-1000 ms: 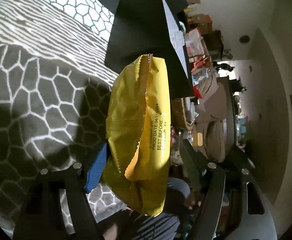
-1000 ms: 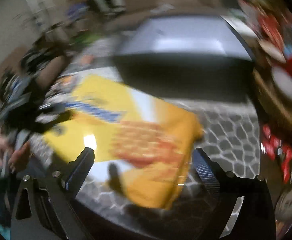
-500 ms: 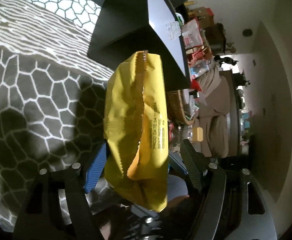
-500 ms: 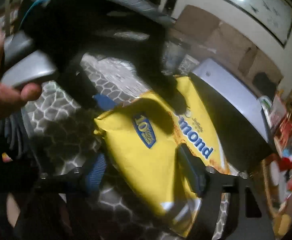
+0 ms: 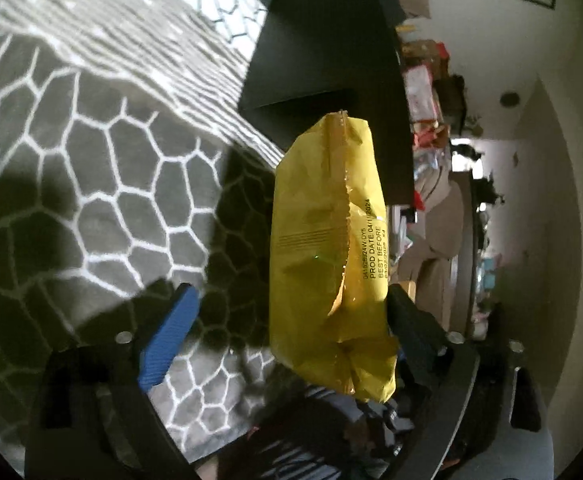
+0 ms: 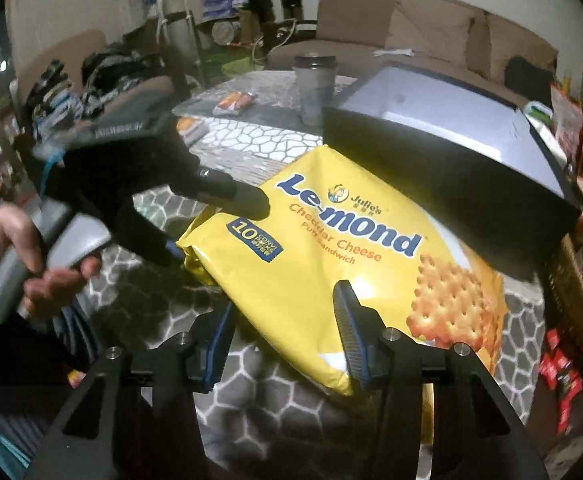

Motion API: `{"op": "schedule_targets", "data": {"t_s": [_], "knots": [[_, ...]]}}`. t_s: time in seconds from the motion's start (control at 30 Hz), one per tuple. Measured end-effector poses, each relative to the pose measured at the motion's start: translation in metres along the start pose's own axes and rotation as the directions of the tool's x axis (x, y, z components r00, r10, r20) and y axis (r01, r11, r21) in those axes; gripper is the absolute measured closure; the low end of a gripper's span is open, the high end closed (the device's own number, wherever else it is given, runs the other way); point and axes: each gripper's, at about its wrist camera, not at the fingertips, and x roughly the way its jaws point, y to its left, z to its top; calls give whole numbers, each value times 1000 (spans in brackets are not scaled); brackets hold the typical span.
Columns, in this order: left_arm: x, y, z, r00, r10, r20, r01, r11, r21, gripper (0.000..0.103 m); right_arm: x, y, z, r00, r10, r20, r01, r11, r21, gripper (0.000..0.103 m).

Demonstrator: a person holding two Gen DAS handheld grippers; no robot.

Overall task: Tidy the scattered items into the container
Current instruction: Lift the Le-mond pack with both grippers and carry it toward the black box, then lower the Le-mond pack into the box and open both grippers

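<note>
A yellow cheese-sandwich biscuit pack point(image 6: 331, 248) hangs above the grey honeycomb cloth, in front of the black container point(image 6: 443, 176). My right gripper point(image 6: 283, 300) has the pack's near edge between its jaws, which are closing, pads against it. My left gripper point(image 6: 219, 228) is at the pack's far left corner. In the left wrist view the pack point(image 5: 323, 240) stands on end between the left gripper's point(image 5: 291, 292) opening jaws. Its blue pad point(image 5: 167, 336) is clear of the pack and the other finger is close beside it. The container point(image 5: 323, 40) sits just beyond.
A person's hand point(image 6: 31, 264) grips the left tool's handle. A lidded tumbler point(image 6: 315, 88) and small snack packets point(image 6: 233, 102) sit beyond the container. A wicker basket point(image 6: 571, 300) with red packets stands at the right. A sofa point(image 6: 411, 28) fills the background.
The left jaws spread apart and came off the pack. The right gripper swung in and narrowed its jaws around the pack's near edge.
</note>
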Motion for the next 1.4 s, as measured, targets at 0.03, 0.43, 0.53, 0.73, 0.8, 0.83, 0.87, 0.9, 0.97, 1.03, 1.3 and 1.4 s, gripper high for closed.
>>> {"op": "schedule_targets", "data": {"t_s": [0.03,0.43,0.53,0.73,0.8,0.83,0.87,0.9,0.97,1.03,1.3,1.4], "knots": [[4,0,2,1000,-15,-2,15,1000,-15,9,-3,-5,1,1000,12,-3,-12,1000,14,57],[59,-23,19,997,52,-51,-50,998,41,41,-59,-102,-9,996,-46,77,13,921,388,17],[62,-24,18,997,63,-51,-60,997,56,41,-62,-158,-26,999,-43,20,24,819,574,12],[66,-31,16,995,78,-69,-73,995,74,41,-26,-203,-56,992,126,-11,-78,679,730,12],[68,-32,14,994,85,-74,-79,994,80,41,-6,-199,-62,982,185,-34,-97,652,752,13],[69,-35,14,993,92,-76,-85,993,85,41,-2,-197,-64,980,195,-38,-100,649,754,16],[68,-36,13,992,95,-78,-88,992,89,41,3,-193,-65,974,224,-15,-134,636,760,17],[68,-38,12,992,103,-79,-95,991,97,41,3,-190,-65,978,208,-18,-123,646,754,17],[67,-40,10,989,121,-87,-111,987,114,41,-2,-186,-60,981,192,-13,-121,665,737,21],[68,-50,6,986,143,-91,-130,982,138,41,-6,-186,-57,983,186,-10,-121,679,725,26],[37,-66,-15,974,199,-105,-169,955,243,41,-32,-157,-40,981,191,-17,-137,759,637,34],[15,-75,-24,978,188,-95,-157,950,270,41,-46,-147,-28,979,205,3,-163,770,617,34]]}}
